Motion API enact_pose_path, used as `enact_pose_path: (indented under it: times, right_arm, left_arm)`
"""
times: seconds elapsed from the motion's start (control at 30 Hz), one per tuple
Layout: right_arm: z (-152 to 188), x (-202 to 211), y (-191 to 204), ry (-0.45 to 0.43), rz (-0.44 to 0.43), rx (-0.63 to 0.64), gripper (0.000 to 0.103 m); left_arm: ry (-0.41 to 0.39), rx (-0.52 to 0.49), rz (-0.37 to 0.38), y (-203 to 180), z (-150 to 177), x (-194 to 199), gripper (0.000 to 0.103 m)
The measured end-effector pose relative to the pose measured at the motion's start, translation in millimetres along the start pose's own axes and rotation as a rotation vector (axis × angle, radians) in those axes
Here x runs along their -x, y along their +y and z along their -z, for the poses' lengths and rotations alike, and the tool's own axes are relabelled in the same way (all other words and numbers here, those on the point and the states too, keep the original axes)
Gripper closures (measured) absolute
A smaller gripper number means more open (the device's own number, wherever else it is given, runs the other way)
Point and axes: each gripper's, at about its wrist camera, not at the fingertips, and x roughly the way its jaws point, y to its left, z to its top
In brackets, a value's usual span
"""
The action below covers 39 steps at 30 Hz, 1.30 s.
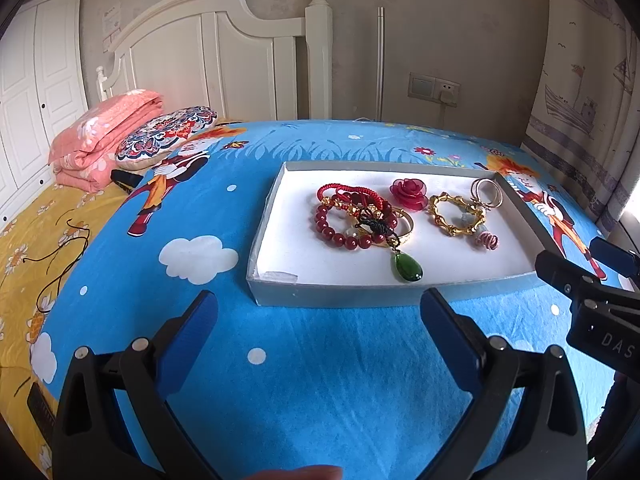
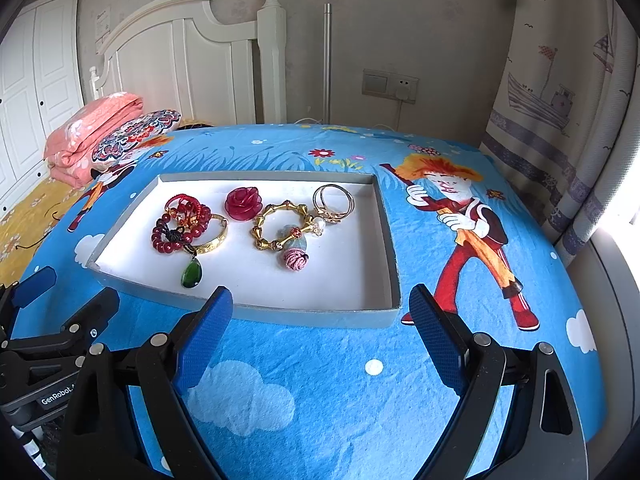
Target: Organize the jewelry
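A shallow grey box (image 1: 340, 294) (image 2: 394, 264) with a white floor lies on the blue cartoon cloth. Inside are a dark red bead bracelet (image 1: 336, 232) (image 2: 168, 242), a red cord bracelet (image 1: 348, 191), a gold bangle (image 2: 218, 238), a green pendant (image 1: 407, 267) (image 2: 191, 275), a red rose (image 1: 409, 194) (image 2: 243, 200), a gold bamboo-style bracelet (image 1: 456, 214) (image 2: 286, 226), a pink knitted charm (image 1: 487, 241) (image 2: 295, 260) and gold rings (image 1: 486, 194) (image 2: 334, 202). My left gripper (image 1: 318, 312) (image 2: 72, 292) is open in front of the box. My right gripper (image 2: 320, 308) (image 1: 576, 258) is open too, empty, near the box's right corner.
Behind the cloth-covered surface lies a bed with a yellow sheet (image 1: 36, 216), a folded pink quilt (image 1: 104, 136) and a patterned cushion (image 1: 168, 134). A white headboard (image 1: 224, 52), a wall socket (image 1: 434, 88) and a curtain (image 2: 560, 100) stand at the back. A fingertip (image 1: 304, 472) shows at the bottom edge.
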Motion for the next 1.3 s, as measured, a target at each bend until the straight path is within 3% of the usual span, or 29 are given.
enact_pose_path:
  times: [1.2, 1.3]
  right_arm:
    - [3.3, -2.2, 5.4, 0.012, -0.008, 0.011, 0.019]
    - [3.3, -2.9, 5.4, 0.015, -0.009, 0.013, 0.019]
  left_arm:
    - [0.013, 0.009, -0.004, 1.8, -0.3, -2.4, 0.005]
    - [-0.038, 0.013, -0.048, 1.6, 2.2, 3.4, 0.005]
